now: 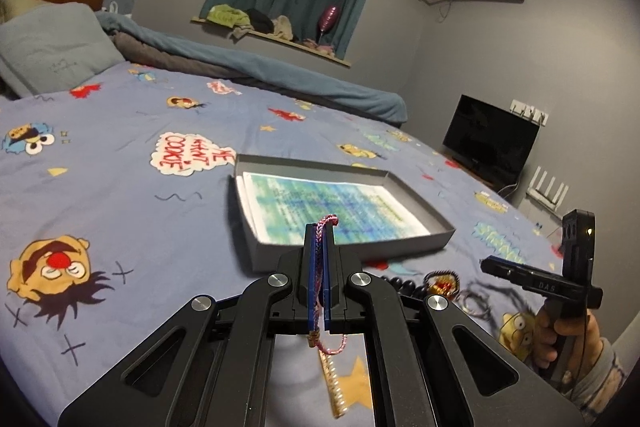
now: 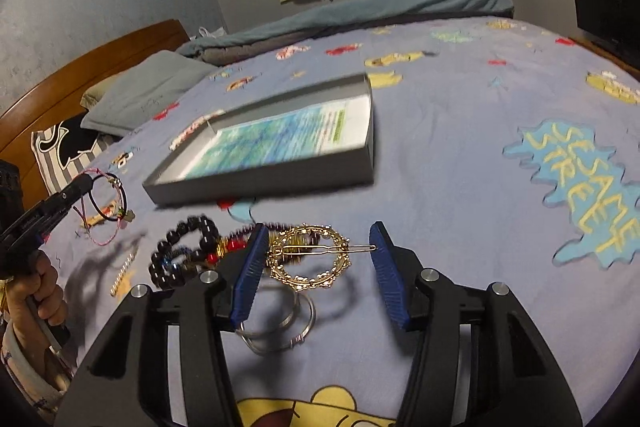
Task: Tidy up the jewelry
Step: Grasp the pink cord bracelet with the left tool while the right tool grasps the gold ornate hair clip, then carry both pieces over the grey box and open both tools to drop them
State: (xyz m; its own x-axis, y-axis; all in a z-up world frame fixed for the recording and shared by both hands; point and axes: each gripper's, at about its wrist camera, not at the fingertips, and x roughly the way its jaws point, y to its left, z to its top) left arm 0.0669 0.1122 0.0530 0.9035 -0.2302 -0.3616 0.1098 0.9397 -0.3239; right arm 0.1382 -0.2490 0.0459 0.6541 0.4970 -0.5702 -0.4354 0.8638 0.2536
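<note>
Left tongs (image 1: pixel 320 267) pinch a pink cord bracelet (image 1: pixel 326 223); right tongs (image 2: pixel 316 267) gape over a gold hairpin (image 2: pixel 310 257) (right view only).

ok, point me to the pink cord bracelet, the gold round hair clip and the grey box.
pink cord bracelet (image 1: pixel 319 251): left wrist view, braided cord pinched between the blue fingers.
gold round hair clip (image 2: pixel 310 259): right wrist view, left of the ornate ring's centre.
grey box (image 2: pixel 260 183): right wrist view, near outer wall.

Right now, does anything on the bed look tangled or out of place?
Yes. The left claw is shut on the pink braided cord bracelet, and in the right view a black elastic loop appears to hang with it, probably snagged.
</note>
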